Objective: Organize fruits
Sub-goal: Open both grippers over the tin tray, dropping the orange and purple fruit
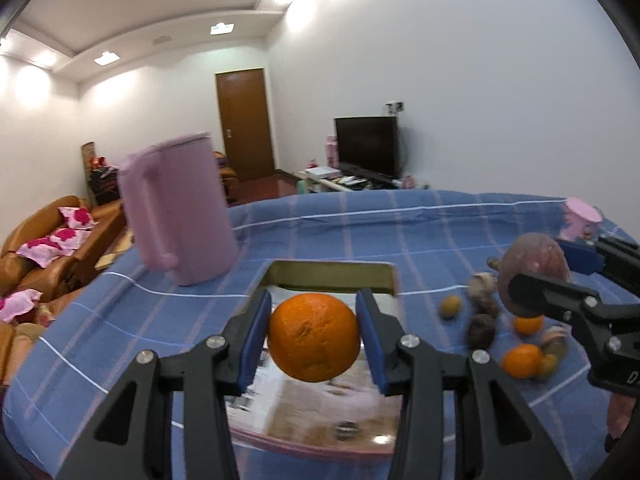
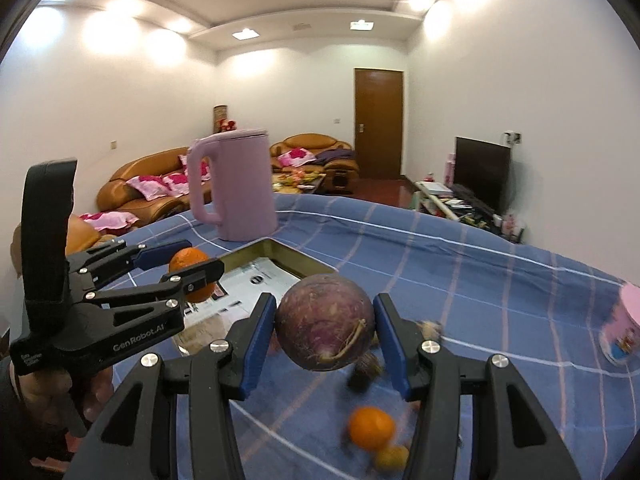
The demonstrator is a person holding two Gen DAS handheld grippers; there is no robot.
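Note:
My left gripper [image 1: 314, 336] is shut on a large orange [image 1: 314, 338] and holds it above a shallow metal tray [image 1: 332, 270] lined with printed paper. The orange [image 2: 192, 274] and the left gripper [image 2: 182, 266] also show at the left of the right wrist view. My right gripper [image 2: 325, 328] is shut on a round purple fruit [image 2: 325, 322] and holds it above the blue cloth. That fruit [image 1: 534, 264] and the right gripper [image 1: 548, 276] show at the right of the left wrist view. Loose small oranges [image 1: 520, 360], a yellow fruit [image 1: 451, 306] and dark fruits [image 1: 482, 330] lie on the cloth right of the tray.
A tall pink kettle [image 1: 180, 208] stands on the blue checked tablecloth [image 1: 360, 228] behind the tray. A pink cup [image 2: 624, 328] lies at the table's right side. Sofas, a door and a TV are beyond the table.

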